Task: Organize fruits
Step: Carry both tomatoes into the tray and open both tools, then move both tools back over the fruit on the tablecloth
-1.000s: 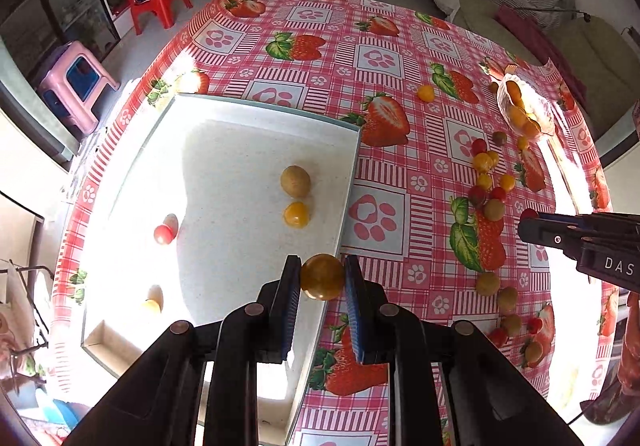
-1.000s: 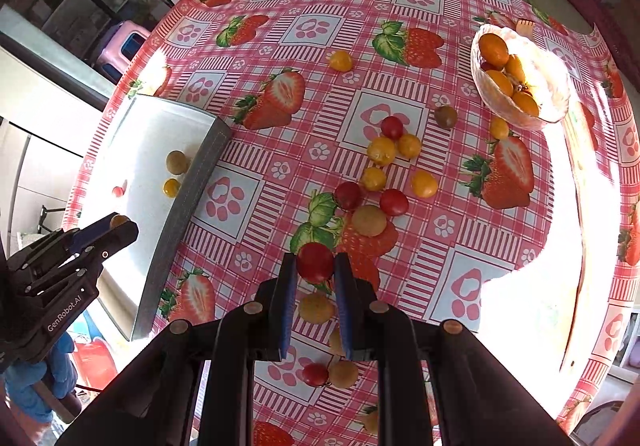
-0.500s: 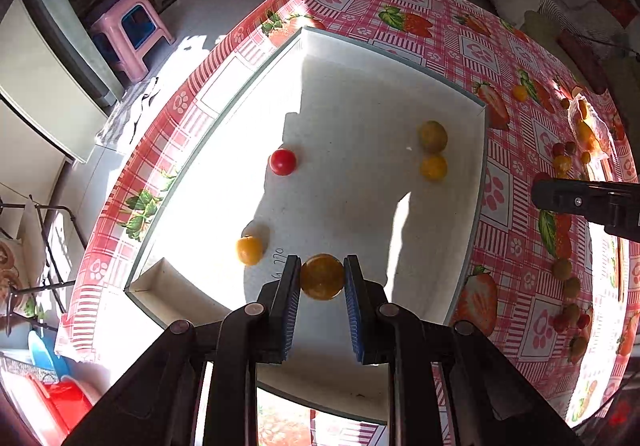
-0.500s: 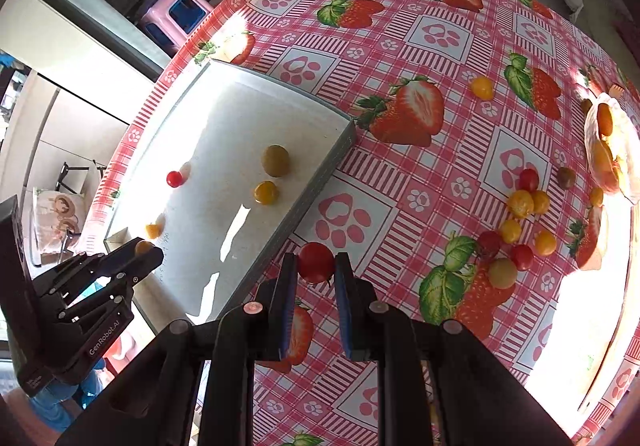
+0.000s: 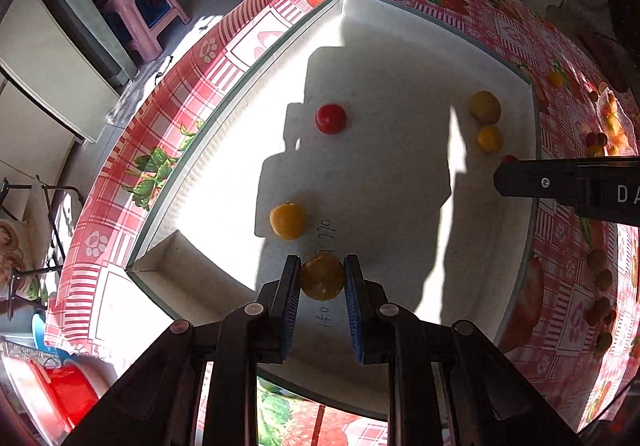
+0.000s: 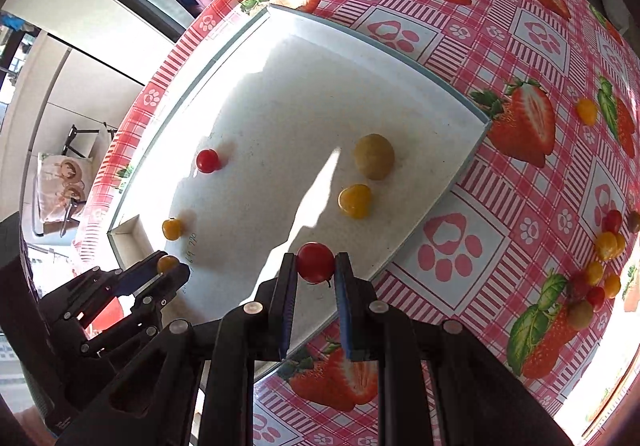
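An orange fruit (image 5: 322, 276) sits pinched between the blue pads of the left gripper (image 5: 322, 278), held over the near end of the white tray (image 5: 400, 18); from the right wrist camera the same fruit (image 6: 167, 263) shows at the tip of that gripper (image 6: 168, 266). A red tomato (image 6: 315, 262) is clamped between the pads of the right gripper (image 6: 315, 266), above the tray's near edge (image 6: 360, 30), and in the left view that gripper (image 5: 504, 174) reaches in from 3 o'clock.

Four pieces lie in the tray. In the left view a yellow fruit (image 5: 287, 221) lies just at 11 o'clock of the held orange one, beside handwritten digits, and a red one (image 5: 331, 118) lies farther off at 12 o'clock. At 2 o'clock a greenish-yellow fruit (image 5: 485, 107) and a smaller yellow one (image 5: 489, 139) lie close together, near the tray's right wall.

The tray rests on a strawberry tablecloth (image 6: 500, 26). In the right view a cluster of loose fruit (image 6: 600, 258) lies on the cloth at 3 o'clock, well apart from the tray, and a single yellow piece (image 6: 587, 111) lies at 2 o'clock. A pink stool (image 5: 146, 10) stands on the floor at 10 o'clock in the left view.
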Action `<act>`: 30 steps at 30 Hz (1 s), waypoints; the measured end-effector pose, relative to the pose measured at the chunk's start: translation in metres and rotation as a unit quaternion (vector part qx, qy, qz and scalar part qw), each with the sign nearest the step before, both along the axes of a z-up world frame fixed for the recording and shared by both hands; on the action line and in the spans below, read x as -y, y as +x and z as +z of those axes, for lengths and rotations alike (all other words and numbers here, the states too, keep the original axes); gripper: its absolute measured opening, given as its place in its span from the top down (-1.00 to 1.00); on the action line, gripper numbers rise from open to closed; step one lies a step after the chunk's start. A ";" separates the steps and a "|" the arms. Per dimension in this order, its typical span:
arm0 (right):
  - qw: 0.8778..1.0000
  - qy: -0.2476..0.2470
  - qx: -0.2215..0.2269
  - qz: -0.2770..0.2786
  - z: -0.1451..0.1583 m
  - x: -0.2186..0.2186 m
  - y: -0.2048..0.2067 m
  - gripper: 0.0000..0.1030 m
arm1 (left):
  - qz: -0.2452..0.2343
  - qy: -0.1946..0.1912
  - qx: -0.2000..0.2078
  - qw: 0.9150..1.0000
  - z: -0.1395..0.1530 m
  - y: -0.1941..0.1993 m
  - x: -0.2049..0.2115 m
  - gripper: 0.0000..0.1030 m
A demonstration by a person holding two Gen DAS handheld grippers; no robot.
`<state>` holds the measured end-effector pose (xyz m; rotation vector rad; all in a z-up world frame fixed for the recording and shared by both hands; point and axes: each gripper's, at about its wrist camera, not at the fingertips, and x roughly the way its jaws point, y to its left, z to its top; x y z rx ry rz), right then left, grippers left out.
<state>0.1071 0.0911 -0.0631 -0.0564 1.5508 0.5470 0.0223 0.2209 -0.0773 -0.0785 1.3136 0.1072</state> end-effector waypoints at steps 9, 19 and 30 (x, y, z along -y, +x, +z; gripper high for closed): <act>0.999 -0.030 -0.017 0.010 -0.027 -0.014 0.003 0.57 | -0.015 0.004 -0.004 1.000 -0.008 0.001 0.004 0.54; 0.999 -0.031 -0.018 0.033 -0.028 -0.028 0.002 0.12 | -0.017 0.008 -0.006 1.000 -0.009 0.000 0.008 0.43; 1.000 0.002 0.008 -0.013 0.011 -0.015 0.003 -0.59 | -0.010 0.022 -0.004 1.000 0.002 -0.003 0.009 -0.51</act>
